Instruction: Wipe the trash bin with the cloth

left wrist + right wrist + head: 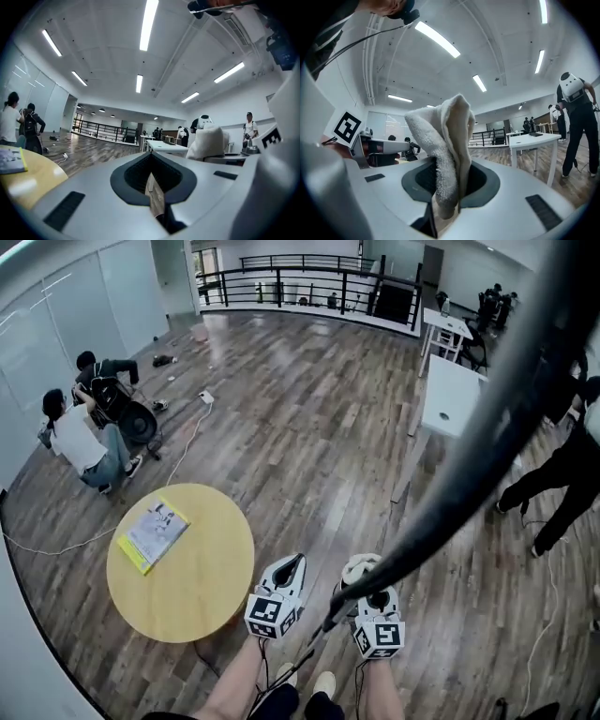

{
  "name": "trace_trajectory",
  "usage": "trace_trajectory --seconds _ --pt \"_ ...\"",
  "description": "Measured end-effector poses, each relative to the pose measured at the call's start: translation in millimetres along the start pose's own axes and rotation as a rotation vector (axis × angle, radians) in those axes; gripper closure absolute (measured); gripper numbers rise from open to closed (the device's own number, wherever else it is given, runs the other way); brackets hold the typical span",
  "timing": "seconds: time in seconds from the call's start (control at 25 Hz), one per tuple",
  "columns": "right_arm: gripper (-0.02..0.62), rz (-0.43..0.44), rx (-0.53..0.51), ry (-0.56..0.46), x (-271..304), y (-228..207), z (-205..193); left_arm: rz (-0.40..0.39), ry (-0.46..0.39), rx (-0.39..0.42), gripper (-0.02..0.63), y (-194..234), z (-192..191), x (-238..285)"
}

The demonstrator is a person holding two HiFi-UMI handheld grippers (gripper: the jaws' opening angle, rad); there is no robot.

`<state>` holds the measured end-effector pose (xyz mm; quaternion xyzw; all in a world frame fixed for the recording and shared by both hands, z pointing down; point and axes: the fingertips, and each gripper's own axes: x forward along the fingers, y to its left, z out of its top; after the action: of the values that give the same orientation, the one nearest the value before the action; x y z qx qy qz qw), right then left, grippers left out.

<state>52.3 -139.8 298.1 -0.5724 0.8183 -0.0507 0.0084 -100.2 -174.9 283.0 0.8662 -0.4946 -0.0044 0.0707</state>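
Big open room with a wood plank floor [309, 427], and a round yellow bench [187, 592] sitting off to the left with a booklet [153, 533] lying on it. The left tongs [154, 192] are pressing fully together, gripping nothing. The right tongs [445, 197] are clamping a white terry cloth [443, 140], which is sticking up out of them. Both are hovering side by side over the floor, just right of the bench.

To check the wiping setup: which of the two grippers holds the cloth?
The right gripper: its jaws are shut on the white cloth. The left gripper has its jaws together, nothing between them.
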Motion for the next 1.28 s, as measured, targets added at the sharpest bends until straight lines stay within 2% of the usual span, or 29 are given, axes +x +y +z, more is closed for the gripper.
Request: trace_trajectory --seconds 0.24,0.44,0.6,0.8,1.28 --pt "0.5 -0.041 -0.019 -0.046 -32.9 -14.7 96.1 -0.031 -0.035 0.02 0.611 -34.3 86.4 -18.6" --pt "0.5 -0.079 0.024 -0.107 -62.2 -20.3 162.9 -0.062 -0.06 0.061 0.611 -60.1 138.3 -38.0" --pt "0.5 -0.081 0.021 -0.123 -81.3 -14.0 200.1 -0.084 -0.064 0.09 0.611 -79.1 160.5 -47.3" --pt "0.5 -0.083 -0.025 -0.123 -94.2 -11.2 216.1 -0.09 -0.074 0.084 0.611 -87.6 171.5 -53.5" --pt "0.5 -0.086 -0.021 -0.1 -87.9 -8.0 205.8 -0.093 -0.099 0.069 0.611 -91.1 185.9 -41.0"
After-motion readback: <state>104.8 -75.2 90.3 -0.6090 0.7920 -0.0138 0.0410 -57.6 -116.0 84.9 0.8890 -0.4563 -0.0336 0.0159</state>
